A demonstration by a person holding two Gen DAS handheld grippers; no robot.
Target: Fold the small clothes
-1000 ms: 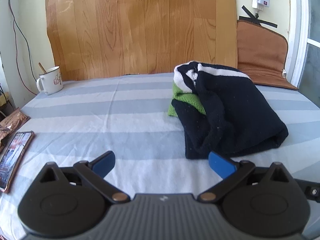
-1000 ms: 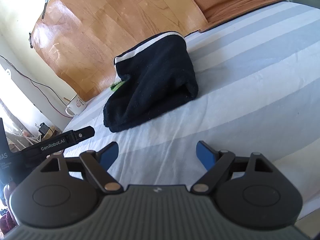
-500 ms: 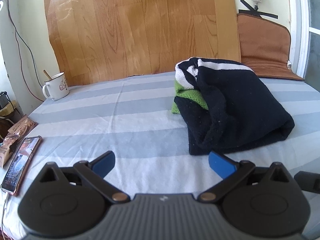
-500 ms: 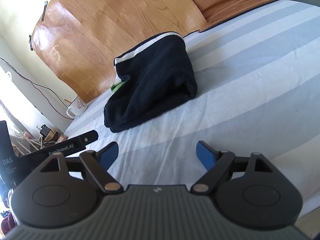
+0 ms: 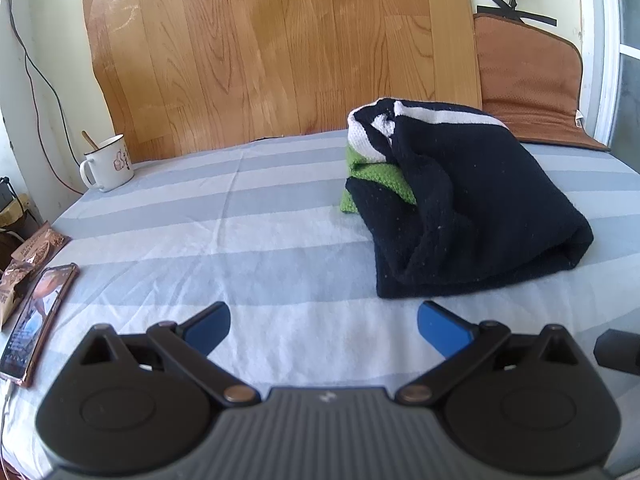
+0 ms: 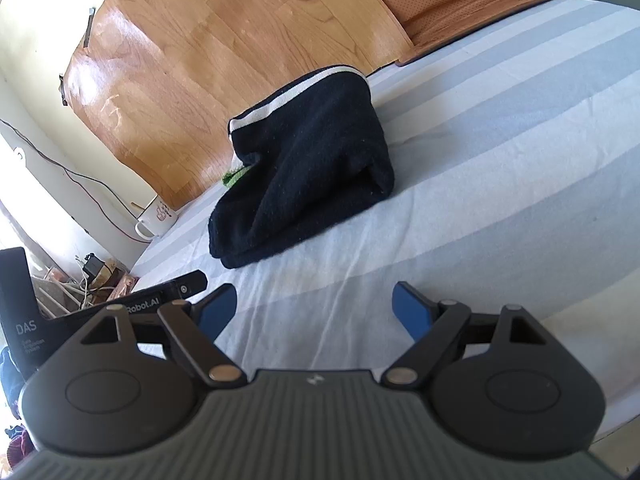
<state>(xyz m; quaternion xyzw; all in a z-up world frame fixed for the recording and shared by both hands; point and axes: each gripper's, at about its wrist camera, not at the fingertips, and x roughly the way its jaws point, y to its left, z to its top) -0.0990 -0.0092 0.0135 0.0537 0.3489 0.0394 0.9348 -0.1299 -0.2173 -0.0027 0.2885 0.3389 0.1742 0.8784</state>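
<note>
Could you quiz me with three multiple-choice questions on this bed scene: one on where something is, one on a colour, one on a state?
1. Where does the mug stand?
A. on top of the folded garment
B. at the far left corner of the bed
C. between the blue fingers

2. What colour peeks from under the dark folded garment?
A. green
B. red
C. yellow

3. How do the left gripper's fingers stand?
A. closed on the garment
B. closed on the phone
C. apart, holding nothing

Answers:
1 B: the mug sits by the wood panel, far from the garment.
2 A: a green knit layer shows at its left edge.
3 C: the left gripper shows only bare sheet between its fingers.
</note>
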